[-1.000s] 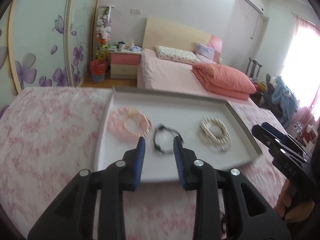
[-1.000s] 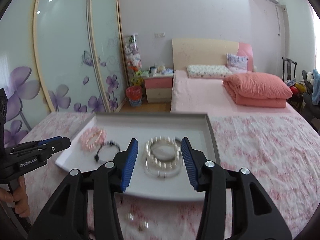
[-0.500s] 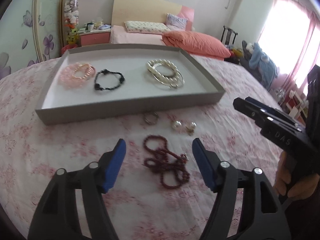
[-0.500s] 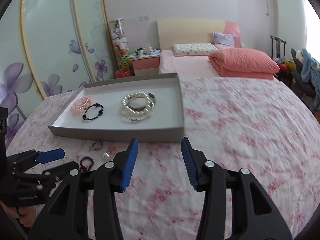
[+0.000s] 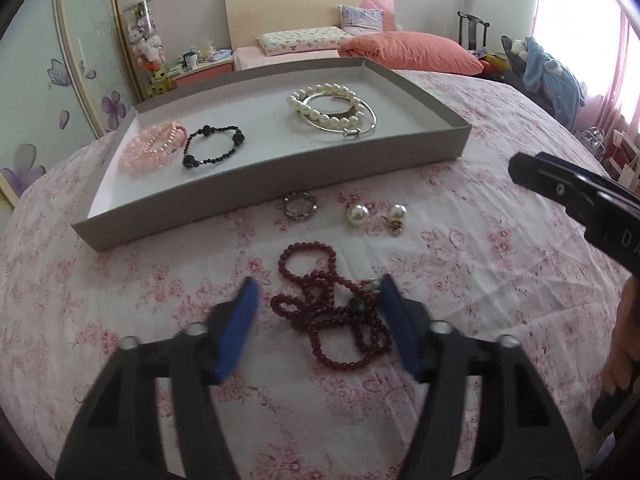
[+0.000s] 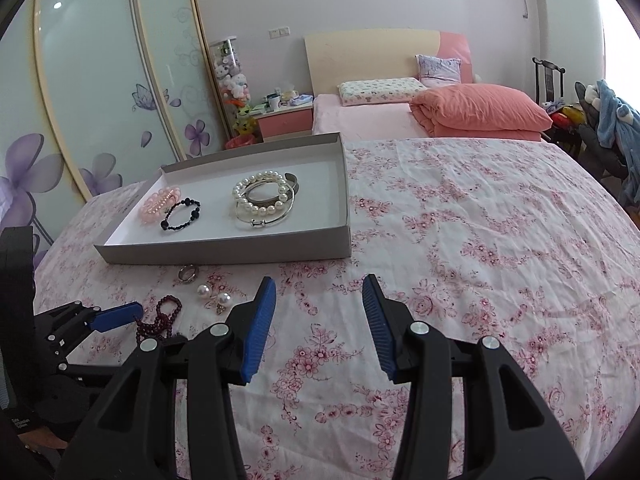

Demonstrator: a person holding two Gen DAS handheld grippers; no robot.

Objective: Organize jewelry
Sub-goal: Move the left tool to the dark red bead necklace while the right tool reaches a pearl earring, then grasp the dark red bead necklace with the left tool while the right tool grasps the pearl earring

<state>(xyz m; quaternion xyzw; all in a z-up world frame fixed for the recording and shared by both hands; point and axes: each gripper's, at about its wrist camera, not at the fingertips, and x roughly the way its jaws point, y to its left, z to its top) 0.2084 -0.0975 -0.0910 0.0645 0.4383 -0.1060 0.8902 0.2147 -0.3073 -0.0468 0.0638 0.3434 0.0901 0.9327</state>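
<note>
A grey tray (image 5: 280, 166) (image 6: 224, 250) lies on the floral cloth. It holds a pink bead bracelet (image 5: 154, 146), a black bead bracelet (image 5: 214, 146) and pearl and metal bangles (image 5: 332, 110) (image 6: 264, 198). In front of the tray lie a silver ring (image 5: 300, 206) (image 6: 189, 273), two pearl earrings (image 5: 376, 216) (image 6: 214, 294) and a dark red bead necklace (image 5: 332, 312) (image 6: 158, 320). My left gripper (image 5: 318, 300) is open, its fingers on either side of the necklace. My right gripper (image 6: 320, 304) is open and empty over bare cloth to the right.
A bed with a pink quilt (image 6: 480, 114) and pillows stands behind. A nightstand (image 6: 284, 118) and a wardrobe with flower doors (image 6: 100, 100) are at the back left. A chair with blue clothes (image 6: 612, 120) stands at the right.
Both grippers have pulled back from the tray. My left gripper has opened wider and come down around the dark red necklace. My right gripper has moved off to the right.
</note>
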